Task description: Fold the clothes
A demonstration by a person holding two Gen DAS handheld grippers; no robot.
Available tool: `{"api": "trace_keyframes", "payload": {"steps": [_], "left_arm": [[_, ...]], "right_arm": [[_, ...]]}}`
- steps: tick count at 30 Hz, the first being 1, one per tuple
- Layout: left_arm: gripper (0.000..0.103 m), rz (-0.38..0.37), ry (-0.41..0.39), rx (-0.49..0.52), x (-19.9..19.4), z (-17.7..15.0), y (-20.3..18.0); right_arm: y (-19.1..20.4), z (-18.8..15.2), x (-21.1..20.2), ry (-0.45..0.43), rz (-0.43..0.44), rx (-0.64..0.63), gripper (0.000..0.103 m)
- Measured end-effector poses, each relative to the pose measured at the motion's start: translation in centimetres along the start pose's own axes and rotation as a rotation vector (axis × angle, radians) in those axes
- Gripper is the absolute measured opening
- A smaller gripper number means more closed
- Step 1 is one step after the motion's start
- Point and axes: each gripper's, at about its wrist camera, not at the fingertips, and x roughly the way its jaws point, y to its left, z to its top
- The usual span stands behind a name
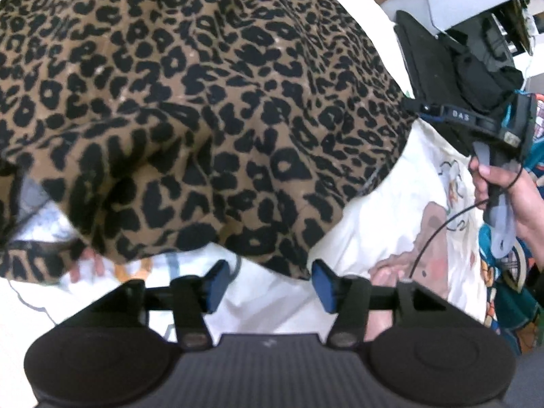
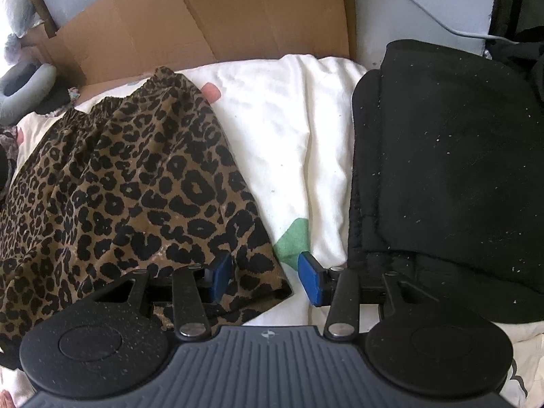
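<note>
As we looked along the left gripper [image 1: 267, 284], its jaws stood apart with nothing between them, just short of the hem of the leopard skirt [image 1: 190, 112], which filled most of that view and lay rumpled over the white sheet [image 1: 380, 217]. The right gripper [image 1: 499, 156] showed at the far edge, in a hand [image 1: 516, 200]. The cloth looked light and limp (it sagged into soft folds), so we judged it would droop from any pinch and slide little.

From the right wrist, the right gripper [image 2: 265, 275] was also spread, empty, straddling the skirt's [image 2: 129, 183] near corner. The gathered waistband [image 2: 112, 102] lay at the far end. A folded black garment [image 2: 448, 176] sat beside it, apart. We judged the hem corners the best hold.
</note>
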Motion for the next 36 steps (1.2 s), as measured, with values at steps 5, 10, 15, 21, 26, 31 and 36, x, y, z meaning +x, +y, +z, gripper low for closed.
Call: {"api": "trace_keyframes", "payload": {"steps": [5,10,15,21,26,31,36], "left_arm": [[0.059,-0.004,-0.001,-0.022,0.9,0.2,0.1],[0.059,-0.025,-0.014,-0.075,0.5,-0.1,0.9],[0.06,-0.062,-0.026,-0.126,0.4,0.0,2.3],[0.05,-0.05,-0.041,-0.127,0.9,-0.5,2.5],[0.007,-0.057,-0.009,-0.146,0.7,-0.6,3.3],[0.004,-0.002,0.017,0.022,-1.0,-0.6,1.4],[0.003,0.066,0.047,0.233,-3.3,-0.5,-0.7]], "right_arm": [[1.0,0.0,0.9,0.047,0.026,-0.047,0.042],[0.5,0.1,0.7,0.059,0.016,-0.027,0.009],[0.7,0.5,0.2,0.041,-0.016,-0.029,0.004],[0.7,0.3,0.2,0.043,-0.016,-0.008,0.004],[0.1,0.2,0.2,0.037,-0.003,0.017,0.005],[0.7,0.4,0.3,0.037,-0.031,-0.022,0.004],[1.0,1.2,-0.9,0.01,-0.047,-0.036,0.003]]}}
